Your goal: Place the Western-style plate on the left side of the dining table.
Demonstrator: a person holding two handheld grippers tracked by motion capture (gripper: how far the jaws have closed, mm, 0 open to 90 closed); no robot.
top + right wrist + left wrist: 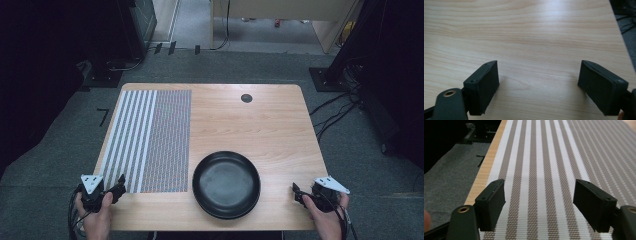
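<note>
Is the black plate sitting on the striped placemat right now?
No. In the high view the black plate rests on bare wooden table, just right of the striped placemat.

On the table (280, 125), mat (150, 140) lies left of plate (226, 184).

Woven striped placemat (150, 140), glossy black plate (226, 184), smooth wooden table (250, 125).
</note>
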